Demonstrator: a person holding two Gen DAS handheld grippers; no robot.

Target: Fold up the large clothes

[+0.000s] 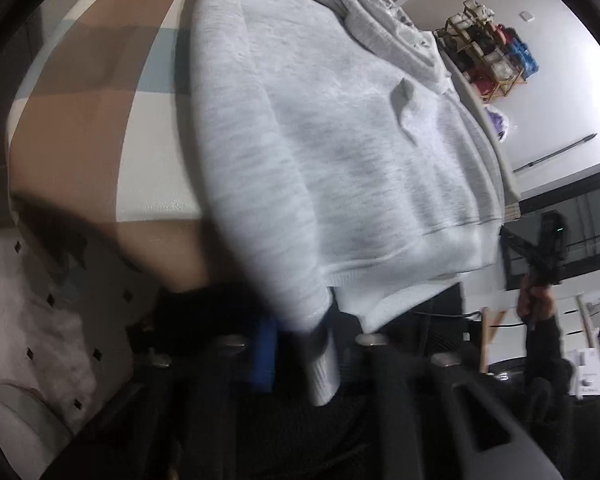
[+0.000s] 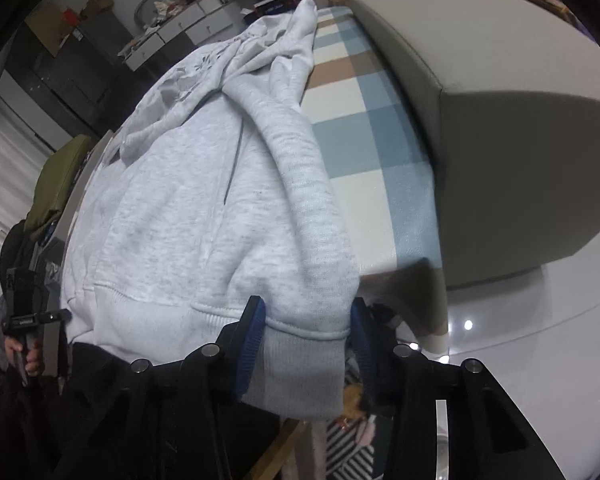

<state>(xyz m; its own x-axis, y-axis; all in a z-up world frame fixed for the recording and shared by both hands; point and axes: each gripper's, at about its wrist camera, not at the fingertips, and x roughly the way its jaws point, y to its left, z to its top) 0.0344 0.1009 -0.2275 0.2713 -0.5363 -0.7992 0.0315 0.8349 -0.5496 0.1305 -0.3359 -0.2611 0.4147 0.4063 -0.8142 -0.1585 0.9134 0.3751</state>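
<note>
A light grey hoodie (image 1: 340, 140) lies on a checked brown, white and blue surface (image 1: 100, 120); it also shows in the right wrist view (image 2: 188, 208). In the left wrist view my left gripper (image 1: 300, 344) has a sleeve cuff (image 1: 320, 356) hanging between its fingers, beside a blue pad (image 1: 265, 356); the jaws are blurred and dark. In the right wrist view my right gripper (image 2: 306, 344) has the other sleeve's ribbed cuff (image 2: 300, 364) between its blue pads (image 2: 252, 344), which stand apart around it. Each gripper also shows small in the other's view.
A large beige cushion block (image 2: 480, 120) stands on the checked surface (image 2: 380, 160) at the right. A wire rack of shoes (image 1: 488, 52) stands against the far wall. Drawers and boxes (image 2: 172, 28) fill the room's back. An olive bag (image 2: 60, 176) hangs at the left.
</note>
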